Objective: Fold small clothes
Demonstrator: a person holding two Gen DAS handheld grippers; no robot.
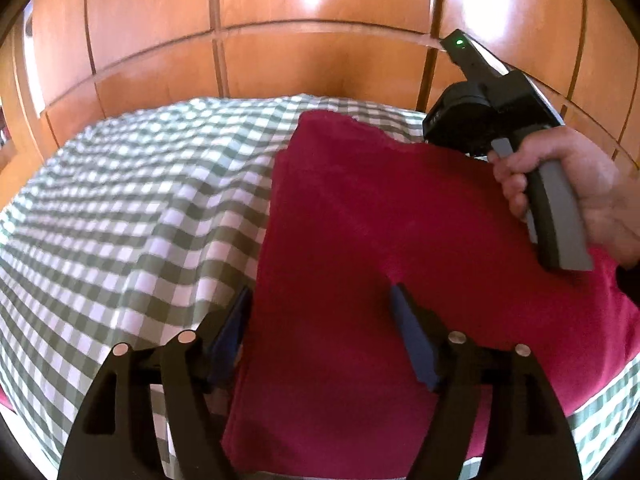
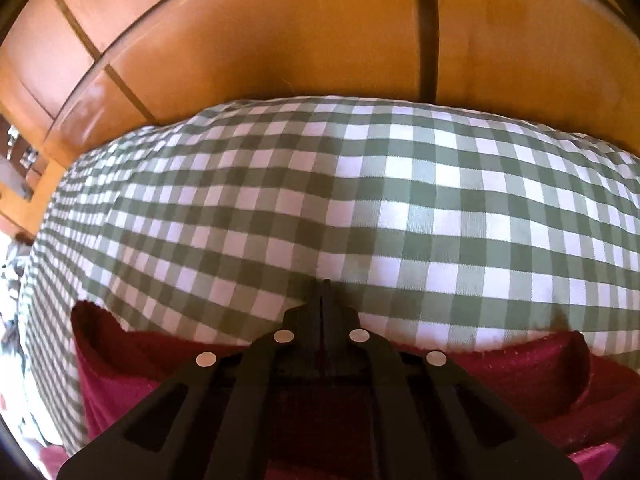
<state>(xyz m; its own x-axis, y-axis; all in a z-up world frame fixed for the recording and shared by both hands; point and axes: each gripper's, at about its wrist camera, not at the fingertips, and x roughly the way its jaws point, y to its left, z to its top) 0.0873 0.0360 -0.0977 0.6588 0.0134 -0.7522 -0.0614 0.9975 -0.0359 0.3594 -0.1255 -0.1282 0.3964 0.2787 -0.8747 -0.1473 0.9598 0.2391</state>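
Left wrist view. Off to the left of the left gripper: green-and-white checked cloth, rumpled in soft ridges, covering the surface out to the far edge. Behind it, a wall of orange-brown wooden panels with dark seams and bright glare patches.

The left gripper's jaws stand spread wide. Left blue finger sits at the left edge of the red garment, about where red meets check; right blue finger is over the red fabric. The garment runs between them, but neither pad presses on it, and nothing is pinched. Cannot tell whether the tips touch the fabric.

The red garment lies flat on the checked cloth, ahead of and under this gripper, reaching to the right. Its left edge is straight, and its far edge is ragged near the back of the cloth. A faint crease runs ahead of the right finger.

Up and to the right: a hand wrapped around the grey-and-black handle of the right gripper, over the far right part of the garment. Green light on its black body.

Right wrist view. Left margin: patterned clutter, too blurred to name. The right gripper's jaws are pressed together, with no gap and nothing showing between them. The tips lie over checked cloth, just beyond the garment's edge. The red garment spans below and to both sides of this gripper, its edge curling up at the left and right corners. Wooden panels lie beyond.
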